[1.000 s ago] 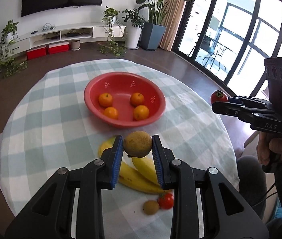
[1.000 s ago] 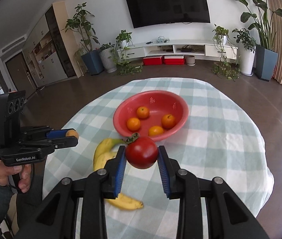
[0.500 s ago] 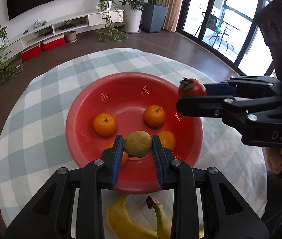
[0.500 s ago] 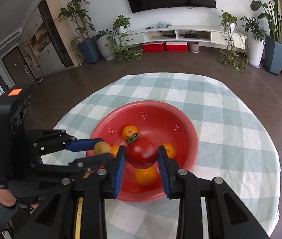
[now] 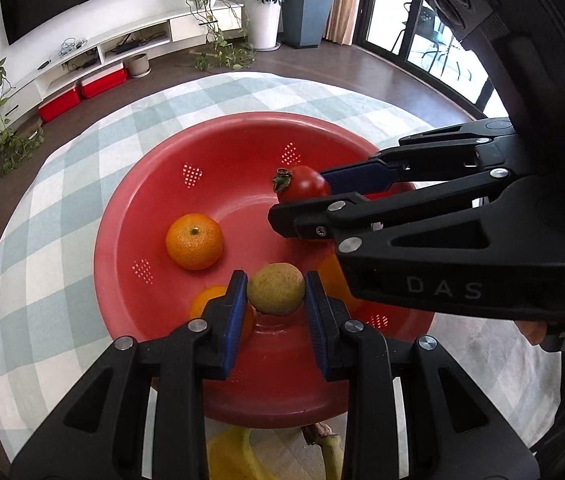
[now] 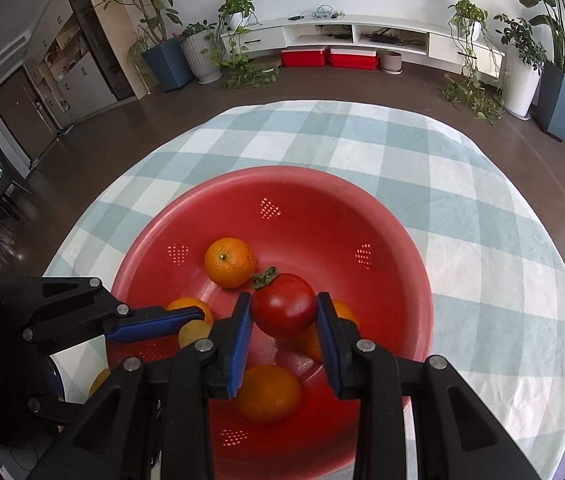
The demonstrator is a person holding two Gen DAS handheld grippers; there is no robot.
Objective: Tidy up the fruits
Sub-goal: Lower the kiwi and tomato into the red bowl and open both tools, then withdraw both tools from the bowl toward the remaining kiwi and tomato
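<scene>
Over the wide, shallow red plastic bowl [image 5: 202,152] with small perforated patches, on the round counter [image 6: 482,240] under a pale green-and-white checked cloth: left hand-held gripper [image 5: 276,300] clamped on a small round yellow-green fruit [image 5: 276,289] between blue pads [image 5: 234,312], above the near part of the bowl. Just to its right and slightly farther in, right hand-held gripper [image 6: 284,316] closed on a glossy red tomato-like fruit with a green calyx [image 6: 284,306], likewise above the bowl's interior; the same red fruit [image 5: 302,186] visible from the left wrist view, pinched at the tip of the black fingers marked "DAS". Inside the bowl, a round orange tangerine [image 5: 194,241] lying toward the far left of the floor, well apart from both held fruits; three more oranges nearer the grippers, partly hidden behind fingers, one [image 6: 268,392] directly below the right gripper. On the cloth just outside the bowl's near rim, yellow bananas [image 5: 230,456] with a brownish stem end, mostly cut off by the frame edge. Beyond the counter, dark wood floor, potted plants, and a low white TV shelf with red boxes [image 6: 328,58] beneath it.
</scene>
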